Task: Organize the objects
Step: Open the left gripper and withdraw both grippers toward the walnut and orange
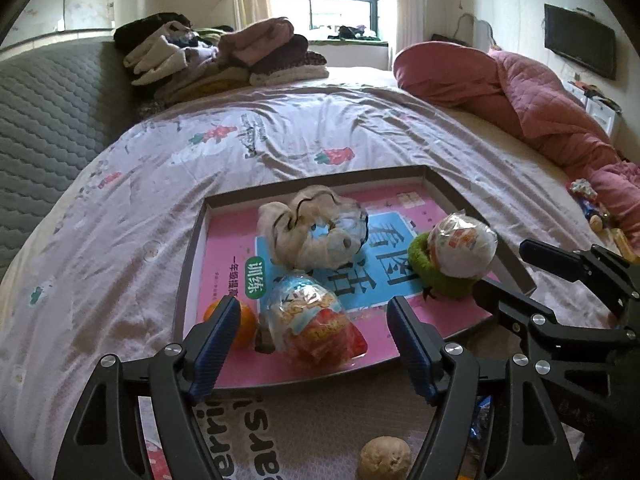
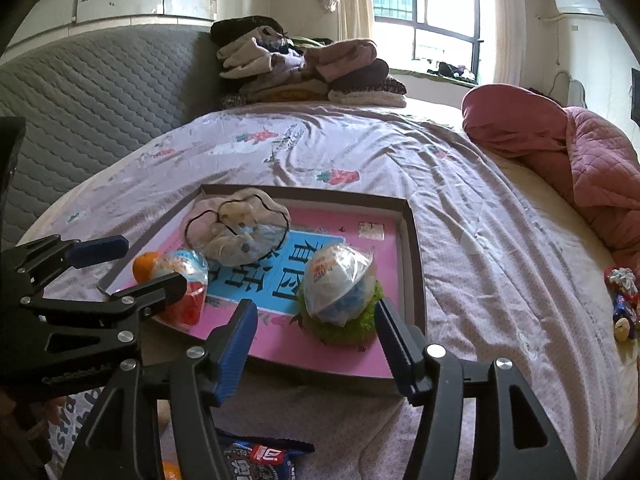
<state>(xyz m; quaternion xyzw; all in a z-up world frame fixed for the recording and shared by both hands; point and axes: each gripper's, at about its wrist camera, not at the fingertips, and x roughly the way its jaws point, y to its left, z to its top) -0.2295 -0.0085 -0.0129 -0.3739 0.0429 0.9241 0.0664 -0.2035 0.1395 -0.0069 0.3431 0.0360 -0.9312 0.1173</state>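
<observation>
Right wrist view showed the shallow tray (image 2: 414, 240) on the bed as the landmark, its floor lined with a pink and blue book cover. The right gripper (image 2: 312, 340) stood with its jaws wide at the tray's near edge, nothing between the pads, and the white wrapped ball (image 2: 336, 280) lay just beyond them, seated on a green fuzzy ring (image 2: 344, 326) near the tray's near right corner. The left gripper (image 1: 312, 340) was likewise wide and empty over the tray's near left part, above a crinkly snack bag (image 1: 316, 320), with an orange (image 1: 244, 322) just beside the bag at the left wall.

Handling looked easy in weight: the ball and bag seemed light, their film slippery and likely to crush, so a gentle hold across the widest middle would suit. The bunched cloth piece (image 1: 312, 228) toward the tray's far side was soft and could be pinched at any fold.

Outside the tray's near edge, a brownish round thing (image 1: 386, 458) and a dark packet (image 2: 260, 456) were cut off by the frame and fingers. What small items lay far right of the tray, by the pink quilt (image 2: 592, 160), could not be made out.
</observation>
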